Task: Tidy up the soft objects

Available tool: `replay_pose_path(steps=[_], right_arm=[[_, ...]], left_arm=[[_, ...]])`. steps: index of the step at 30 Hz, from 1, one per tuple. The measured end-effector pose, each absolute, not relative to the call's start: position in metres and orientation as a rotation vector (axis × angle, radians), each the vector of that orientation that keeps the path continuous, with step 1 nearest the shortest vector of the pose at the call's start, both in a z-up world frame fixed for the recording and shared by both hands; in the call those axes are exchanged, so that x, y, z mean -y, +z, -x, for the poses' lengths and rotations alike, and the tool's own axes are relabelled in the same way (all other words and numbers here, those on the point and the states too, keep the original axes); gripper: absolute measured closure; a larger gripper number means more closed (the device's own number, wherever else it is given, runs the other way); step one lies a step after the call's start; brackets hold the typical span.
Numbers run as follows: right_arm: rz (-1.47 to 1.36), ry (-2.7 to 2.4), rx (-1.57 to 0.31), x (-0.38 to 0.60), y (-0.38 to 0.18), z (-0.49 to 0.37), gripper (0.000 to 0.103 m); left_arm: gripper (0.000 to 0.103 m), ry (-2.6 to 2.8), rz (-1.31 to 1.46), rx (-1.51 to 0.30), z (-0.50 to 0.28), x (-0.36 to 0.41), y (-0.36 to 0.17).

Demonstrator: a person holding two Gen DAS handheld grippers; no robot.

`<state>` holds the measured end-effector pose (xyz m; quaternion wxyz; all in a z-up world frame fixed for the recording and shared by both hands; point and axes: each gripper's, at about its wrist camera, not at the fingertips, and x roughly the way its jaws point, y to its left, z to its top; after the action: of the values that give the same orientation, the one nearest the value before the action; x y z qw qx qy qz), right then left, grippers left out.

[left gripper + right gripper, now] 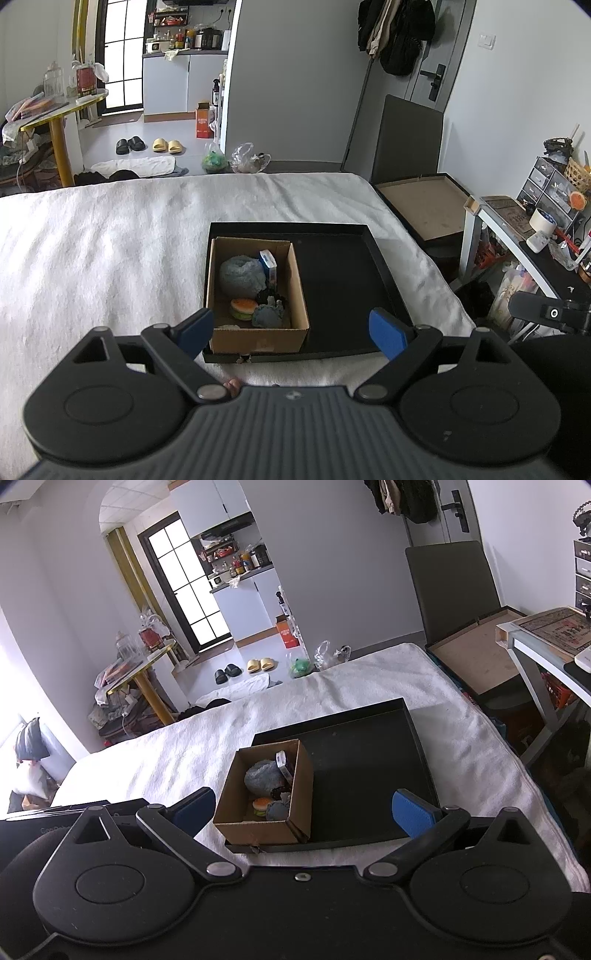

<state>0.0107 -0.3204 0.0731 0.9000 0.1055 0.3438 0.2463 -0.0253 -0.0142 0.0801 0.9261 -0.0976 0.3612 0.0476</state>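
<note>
My left gripper and right gripper both hover with jaws wide, holding nothing; ahead, an open brown cardboard box sits in the left part of a shallow black tray on the white blanket; inside the box lie a grey fluffy ball, a small burger-shaped toy and a blue-and-white carton.

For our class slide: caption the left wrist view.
Open left gripper facing brown cardboard box of soft objects in black tray.

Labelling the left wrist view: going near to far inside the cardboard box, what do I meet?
Burger toy → big grey plush → blue-and-white pack, all inside the box.
</note>
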Motion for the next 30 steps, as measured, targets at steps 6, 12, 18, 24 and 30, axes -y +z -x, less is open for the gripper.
replay_pose_path(steps=[6,12,18,24,30], right_arm=[[-0.217,0.511,-0.713,0.32,0.0728,-0.0106,0.0],[-0.216,0.511,-0.712,0.3198,0.0731,-0.0106,0.0],[-0.219,0.516,-0.715,0.3197,0.0708,-0.0109,0.0],[-0.217,0.516,-0.714,0.3195,0.0711,-0.0111,0.0],[-0.214,0.524,-0.716,0.3188,0.0721,-0.012,0.0]], left_arm=[[0.013,0.099,0.207,-0.74,0.0256,0.0127,0.0795],[0.013,0.099,0.208,-0.738,0.0264,0.0127,0.0792],[0.013,0.101,0.207,-0.737,0.0264,0.0127,0.0792],[0.013,0.104,0.203,-0.739,0.0275,0.0121,0.0806],[0.013,0.111,0.205,-0.747,0.0292,0.0076,0.0813]])
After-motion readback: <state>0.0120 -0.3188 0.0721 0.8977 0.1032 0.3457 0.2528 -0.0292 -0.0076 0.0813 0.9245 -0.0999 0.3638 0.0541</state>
